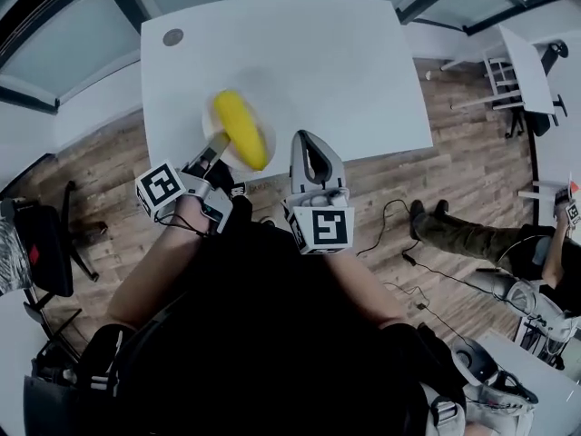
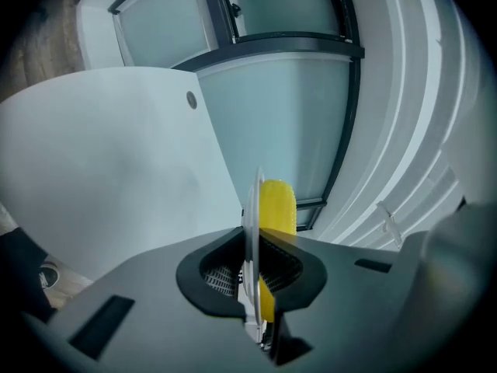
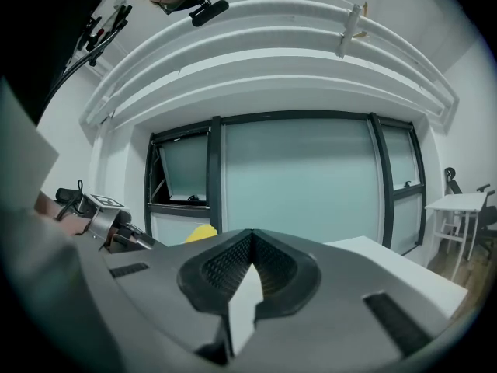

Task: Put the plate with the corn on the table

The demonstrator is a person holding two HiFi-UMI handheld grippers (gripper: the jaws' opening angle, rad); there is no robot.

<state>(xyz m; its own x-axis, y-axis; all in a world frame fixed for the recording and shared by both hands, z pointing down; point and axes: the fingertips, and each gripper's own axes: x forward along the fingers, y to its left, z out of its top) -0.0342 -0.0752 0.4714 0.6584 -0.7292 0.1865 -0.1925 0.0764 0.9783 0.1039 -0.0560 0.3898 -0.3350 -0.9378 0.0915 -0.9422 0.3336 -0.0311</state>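
A white plate [image 1: 234, 109] carries a yellow corn cob [image 1: 241, 129] and hangs over the near edge of the white table [image 1: 336, 62]. My left gripper [image 1: 216, 149] is shut on the plate's near rim. In the left gripper view the plate [image 2: 254, 208] shows edge-on between the pads, with the corn [image 2: 276, 207] beside it. I cannot tell whether the plate touches the table. My right gripper [image 1: 313, 153] stands just to the right of the plate, shut with nothing in it [image 3: 250, 243]. From there, the corn [image 3: 203, 232] peeks out at the left.
A small grey round cap [image 1: 172, 36] sits in the table's far left corner. A dark chair [image 1: 45, 243] stands on the wood floor at the left. A person's legs [image 1: 454, 232] and cables lie at the right, with more white tables [image 1: 526, 62] beyond.
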